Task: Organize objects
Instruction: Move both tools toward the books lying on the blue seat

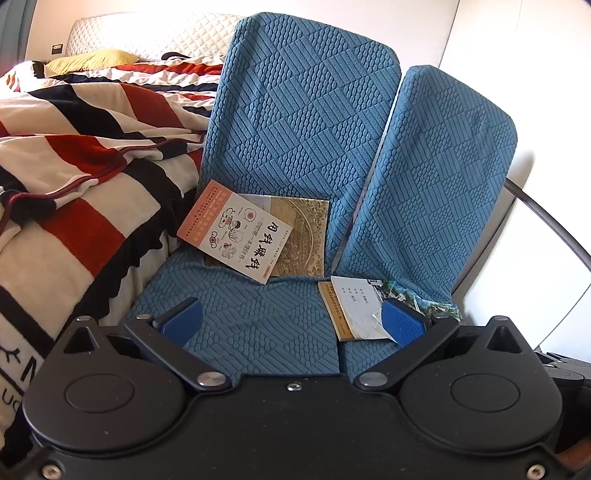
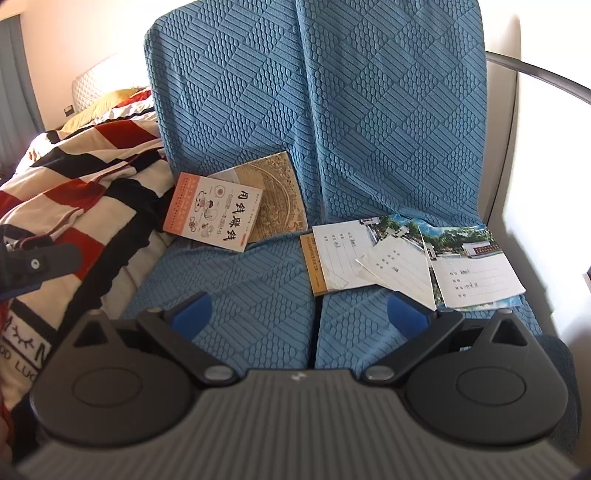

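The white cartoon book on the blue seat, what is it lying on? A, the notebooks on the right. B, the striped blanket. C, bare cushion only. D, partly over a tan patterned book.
D: the white cartoon book overlaps the corner of the tan patterned book, apart from the notebooks.

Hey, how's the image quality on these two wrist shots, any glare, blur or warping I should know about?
Left wrist view: the headboard and the wall at right are blown out by bright light; fisheye bends the edges; the white cartoon book reads sharply. Right wrist view: softer overall, right edge smeared and overexposed, the notebooks still legible, gripper body blurred up close.
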The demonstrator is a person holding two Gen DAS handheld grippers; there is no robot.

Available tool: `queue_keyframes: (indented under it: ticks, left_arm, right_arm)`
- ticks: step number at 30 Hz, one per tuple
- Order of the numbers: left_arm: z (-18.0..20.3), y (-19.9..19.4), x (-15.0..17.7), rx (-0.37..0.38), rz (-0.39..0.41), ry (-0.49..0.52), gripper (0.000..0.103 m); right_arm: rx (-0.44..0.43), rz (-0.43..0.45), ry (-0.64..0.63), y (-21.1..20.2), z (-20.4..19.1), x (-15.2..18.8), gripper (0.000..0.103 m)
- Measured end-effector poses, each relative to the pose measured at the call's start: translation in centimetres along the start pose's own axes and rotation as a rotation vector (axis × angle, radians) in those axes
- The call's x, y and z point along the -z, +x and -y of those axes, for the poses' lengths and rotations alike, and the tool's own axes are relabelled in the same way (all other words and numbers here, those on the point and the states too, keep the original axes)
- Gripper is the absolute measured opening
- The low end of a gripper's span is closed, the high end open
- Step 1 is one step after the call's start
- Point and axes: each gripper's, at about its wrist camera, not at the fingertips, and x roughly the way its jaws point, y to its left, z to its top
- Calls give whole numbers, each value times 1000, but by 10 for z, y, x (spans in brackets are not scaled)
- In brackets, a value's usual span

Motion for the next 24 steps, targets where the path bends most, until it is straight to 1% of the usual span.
queue_keyframes:
  ticks: [7,12,18,21,23,24]
  left_arm:
    - [-10,48,-21,16,-23,-33,103]
    - [-15,80,-39,-3,-24,-20,103]
    - [-23,124,-57,-9,-39,26,103]
    - [-32,148,-67,-3,-51,25,103]
    - [-38,165,-74,2,-56,19,103]
    - [-41,173,-76,-1,-56,19,103]
  right_arm:
    - [9,3,-22,41,1,-17,103]
    - [-12,18,-22,70,0,-31,103]
    - [-49,20,-45,114,0,-48,103]
    - [-58,2,-44,143,1,-56,97]
    - [-69,-2,-44,162,2,-61,96]
    - [-73,-8,-45,173,2,-63,92]
